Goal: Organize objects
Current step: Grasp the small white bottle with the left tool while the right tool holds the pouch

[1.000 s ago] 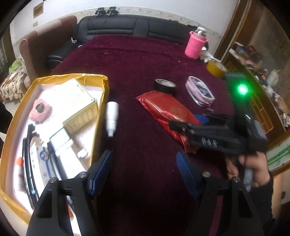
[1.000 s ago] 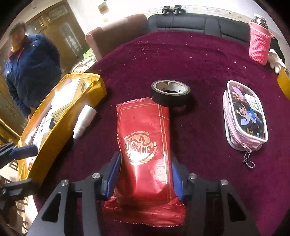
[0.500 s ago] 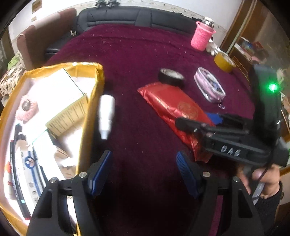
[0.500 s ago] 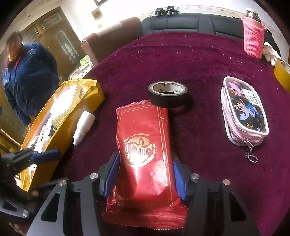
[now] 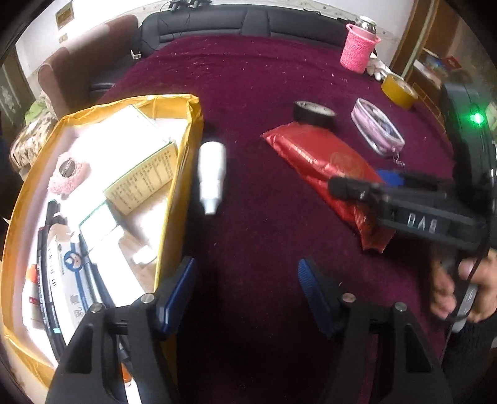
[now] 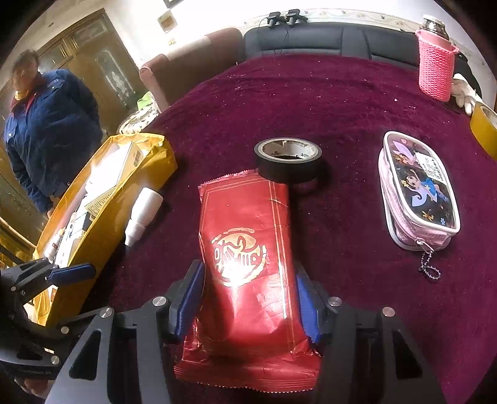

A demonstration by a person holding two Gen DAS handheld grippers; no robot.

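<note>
Bright light is washing out the white wall (image 6: 217,18) at the top of both views and blowing out the pale contents of the yellow box (image 5: 174,102). Glare is flaring on the red packet (image 6: 245,258), while the white bottle (image 5: 212,174) is smearing with motion blur. Fisheye distortion is bending the edges and darkening all 4 corners.

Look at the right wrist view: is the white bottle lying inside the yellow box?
No, the white bottle lies on the maroon cloth just outside the yellow box, against its wall.
</note>
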